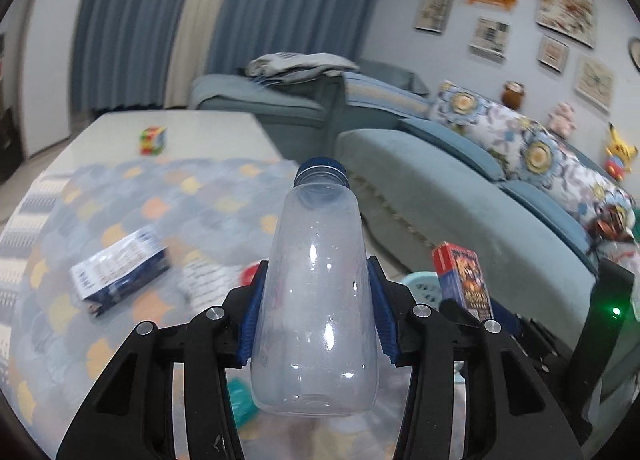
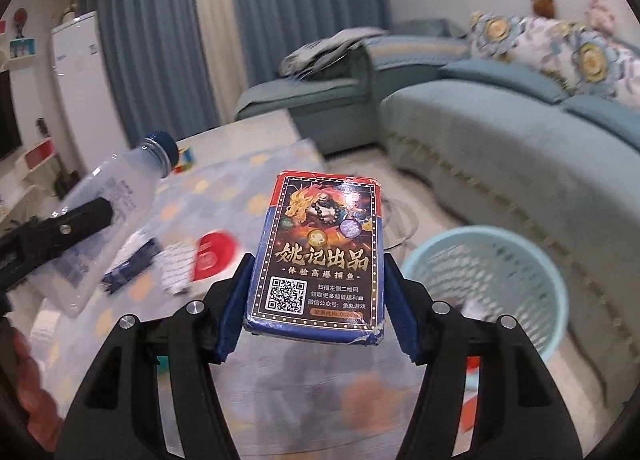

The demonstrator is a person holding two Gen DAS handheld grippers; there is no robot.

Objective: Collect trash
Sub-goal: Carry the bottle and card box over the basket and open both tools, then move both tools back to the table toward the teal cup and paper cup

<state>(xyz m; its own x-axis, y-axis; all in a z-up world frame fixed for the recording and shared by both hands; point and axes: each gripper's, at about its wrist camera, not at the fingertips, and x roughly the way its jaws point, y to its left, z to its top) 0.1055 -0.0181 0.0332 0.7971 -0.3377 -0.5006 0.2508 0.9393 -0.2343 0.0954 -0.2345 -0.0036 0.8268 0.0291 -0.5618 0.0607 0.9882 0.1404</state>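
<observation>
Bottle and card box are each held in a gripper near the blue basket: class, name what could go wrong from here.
1. The empty bottle is smooth and tapered; the left gripper pinches only its sides, so it might slip.
2. The basket sits low to the right, so the card box released from the right gripper here would likely miss.
3. Both loads are close and could collide.

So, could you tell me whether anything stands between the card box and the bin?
Nothing visible does. The right hand-held gripper holds the card box in the air, and the bin stands open on the floor to its right.
</observation>
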